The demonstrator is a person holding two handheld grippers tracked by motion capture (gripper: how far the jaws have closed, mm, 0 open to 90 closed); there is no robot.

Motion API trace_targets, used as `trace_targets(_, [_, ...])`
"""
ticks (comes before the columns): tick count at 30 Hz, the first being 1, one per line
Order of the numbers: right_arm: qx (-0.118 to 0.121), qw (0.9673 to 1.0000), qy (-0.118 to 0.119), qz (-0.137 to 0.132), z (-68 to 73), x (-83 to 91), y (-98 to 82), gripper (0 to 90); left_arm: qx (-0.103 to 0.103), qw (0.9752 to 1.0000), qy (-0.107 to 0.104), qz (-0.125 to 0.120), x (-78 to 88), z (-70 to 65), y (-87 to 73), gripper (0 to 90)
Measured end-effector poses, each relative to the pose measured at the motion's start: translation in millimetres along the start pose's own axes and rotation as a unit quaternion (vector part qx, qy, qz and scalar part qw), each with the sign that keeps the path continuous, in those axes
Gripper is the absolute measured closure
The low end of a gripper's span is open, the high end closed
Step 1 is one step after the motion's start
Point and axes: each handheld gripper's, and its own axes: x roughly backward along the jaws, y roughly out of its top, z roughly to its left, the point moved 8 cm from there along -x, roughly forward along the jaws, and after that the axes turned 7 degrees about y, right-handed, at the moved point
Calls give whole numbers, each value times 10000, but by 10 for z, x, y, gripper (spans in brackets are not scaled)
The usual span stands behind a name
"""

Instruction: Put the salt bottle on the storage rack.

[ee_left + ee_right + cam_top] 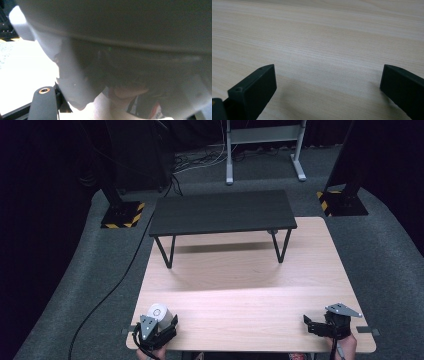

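Observation:
A white rounded object (159,312) sits at the table's near left corner with my left gripper (161,320) shut on it. In the left gripper view the white object (120,50) looms very close and blurred, hiding most of what lies behind it. One black finger (43,106) shows at the lower left, and the other is hidden. At the near right corner my right gripper (311,324) rests low over the wood, pointing left. In its own view the right gripper (328,77) stands open with bare wood between the jaws.
A low black bench (222,212) on wire legs stands across the far half of the wooden table (240,270). Grey carpet surrounds the table. A black cable (107,292) runs along the floor at the left. Striped stand bases (122,215) flank the far corners.

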Motion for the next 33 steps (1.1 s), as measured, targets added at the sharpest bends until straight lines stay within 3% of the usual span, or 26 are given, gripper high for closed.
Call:
trace_targets(16, [-18, 10000, 2, 7, -2, -2, 2, 0, -66, 9998, -179, -58, 78, -91, 110, 297])
trace_targets(33, [6, 10000, -5, -2, 2, 0, 0, 0, -232, 9983, -520, -147, 138, -234, 350, 297])
